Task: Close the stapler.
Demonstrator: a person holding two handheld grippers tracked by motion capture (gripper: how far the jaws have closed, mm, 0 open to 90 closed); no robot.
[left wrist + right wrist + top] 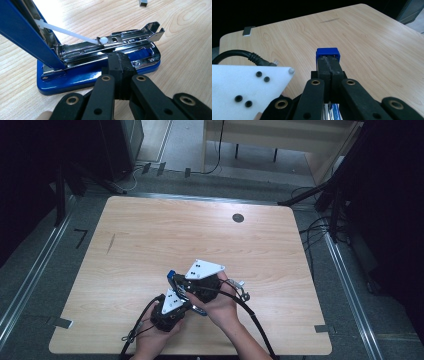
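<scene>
A: What does my left gripper [119, 65] view show?

B: A blue stapler [100, 63], swung open, metal rail bare. The high view hides that under my hands.

A: And the room?

B: A wood table [150, 235], grey floor [30, 270], dark sides.

A: My grippers?

B: Left jaws are pressed together, just touching the stapler's base. Right gripper [329, 66] jaws are together too, on the blue lid [327, 52].

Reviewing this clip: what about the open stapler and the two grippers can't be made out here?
- High view: the stapler is too small and covered by both grippers.
- Left gripper view: the left gripper hides the staple channel's middle; whether staples are loaded is unclear.
- Right gripper view: the right gripper hides the stapler's lid; any grip on it is unclear.
</scene>
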